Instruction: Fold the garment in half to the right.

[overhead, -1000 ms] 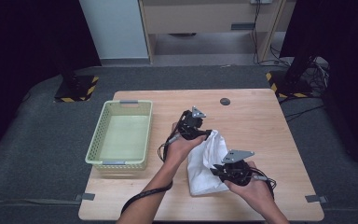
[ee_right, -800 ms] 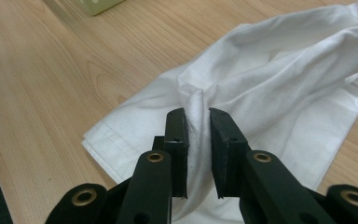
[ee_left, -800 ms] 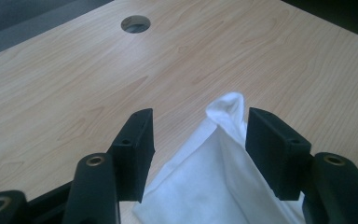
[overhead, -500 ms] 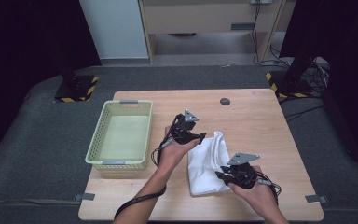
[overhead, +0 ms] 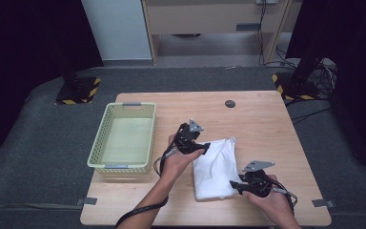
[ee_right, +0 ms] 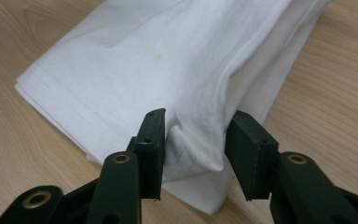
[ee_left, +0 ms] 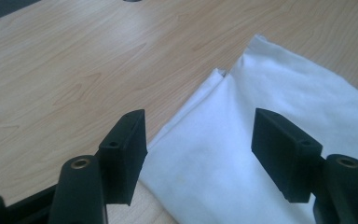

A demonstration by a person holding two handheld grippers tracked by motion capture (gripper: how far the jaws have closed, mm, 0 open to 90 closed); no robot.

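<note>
Cloth: folded white cloth [overhead: 214,167] lies flat on the wooden table [overhead: 267,124], right of centre, near the person's edge.
Right gripper [overhead: 236,185]: at the cloth's near right corner; jaws have just been opening, a raised fold of fabric [ee_right: 196,144] between them, loose, pads not pressing.
Left gripper [overhead: 205,148]: over the cloth's far left edge; jaws have just been opening, apart, nothing clamped.
Basket: pale green basket [overhead: 124,143] left of the cloth, well apart.

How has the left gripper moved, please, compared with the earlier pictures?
Yes. In the high view the left gripper has slid toward the person, away from the dark disc in the table, to the white cloth's left edge.
</note>
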